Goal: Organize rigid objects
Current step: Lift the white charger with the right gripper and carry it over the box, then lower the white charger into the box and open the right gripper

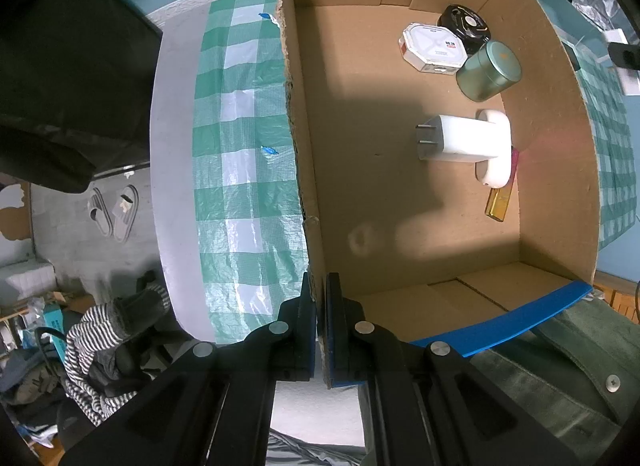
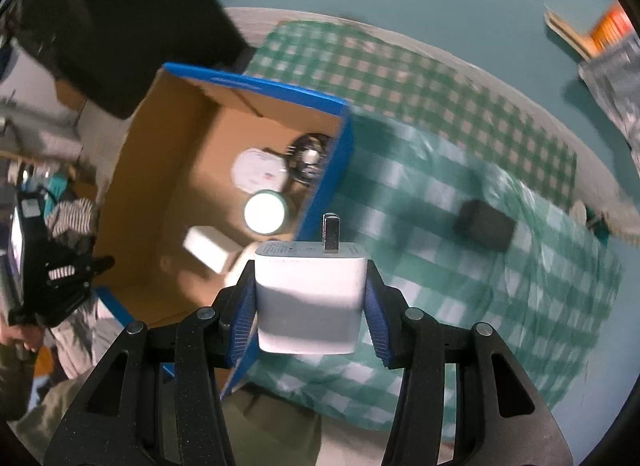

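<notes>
Right gripper (image 2: 311,298) clamps white charger (image 2: 310,298); label unreadable. Left gripper (image 1: 320,326) pinches box wall (image 1: 298,145).

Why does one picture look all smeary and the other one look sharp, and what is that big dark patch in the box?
Right wrist view: the checked cloth and cardboard box are smeared by motion blur, while the white charger in the right gripper stays sharp. Left wrist view: everything is crisp; a large shadow darkens the box floor, and the fisheye lens bends the box walls.
</notes>
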`<state>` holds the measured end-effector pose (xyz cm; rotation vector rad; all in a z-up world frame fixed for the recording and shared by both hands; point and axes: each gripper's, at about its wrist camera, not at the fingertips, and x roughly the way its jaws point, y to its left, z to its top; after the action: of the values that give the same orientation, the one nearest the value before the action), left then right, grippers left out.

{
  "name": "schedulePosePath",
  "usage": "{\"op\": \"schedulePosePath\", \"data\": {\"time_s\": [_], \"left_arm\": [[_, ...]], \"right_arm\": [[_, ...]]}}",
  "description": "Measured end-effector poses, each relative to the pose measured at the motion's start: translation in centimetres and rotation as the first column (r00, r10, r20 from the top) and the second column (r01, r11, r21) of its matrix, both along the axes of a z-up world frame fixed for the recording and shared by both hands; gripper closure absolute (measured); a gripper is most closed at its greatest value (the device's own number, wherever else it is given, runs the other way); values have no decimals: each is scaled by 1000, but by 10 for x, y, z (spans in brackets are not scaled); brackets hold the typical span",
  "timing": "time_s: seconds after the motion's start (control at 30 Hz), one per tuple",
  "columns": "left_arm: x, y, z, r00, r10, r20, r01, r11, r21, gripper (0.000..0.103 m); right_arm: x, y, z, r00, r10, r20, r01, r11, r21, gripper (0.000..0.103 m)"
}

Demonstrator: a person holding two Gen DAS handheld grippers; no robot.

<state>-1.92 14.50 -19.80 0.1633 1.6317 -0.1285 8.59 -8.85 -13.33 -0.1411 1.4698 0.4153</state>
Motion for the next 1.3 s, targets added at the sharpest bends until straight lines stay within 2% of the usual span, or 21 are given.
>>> {"op": "schedulePosePath", "data": {"time_s": [0.23, 0.5, 1.0, 1.3], "left_arm": [[0, 0, 0, 1000, 0, 0, 0, 1000, 1, 99], [-1, 0, 1, 1000, -1, 2, 1, 1000, 1, 99], [0, 1, 1, 1000, -1, 1, 1, 1000, 0, 99], [0, 1, 1, 1000, 0, 2, 0, 1000, 0, 99]], "right_arm": [[-5, 42, -3, 992, 125, 1, -125, 992, -9, 54], [-12, 69, -12, 977, 214, -6, -214, 976, -26, 54], [-22, 94, -44, 935, 353, -33, -354, 933, -69, 54], [-28, 98, -56, 899, 437, -29, -437, 894, -102, 54]]}}
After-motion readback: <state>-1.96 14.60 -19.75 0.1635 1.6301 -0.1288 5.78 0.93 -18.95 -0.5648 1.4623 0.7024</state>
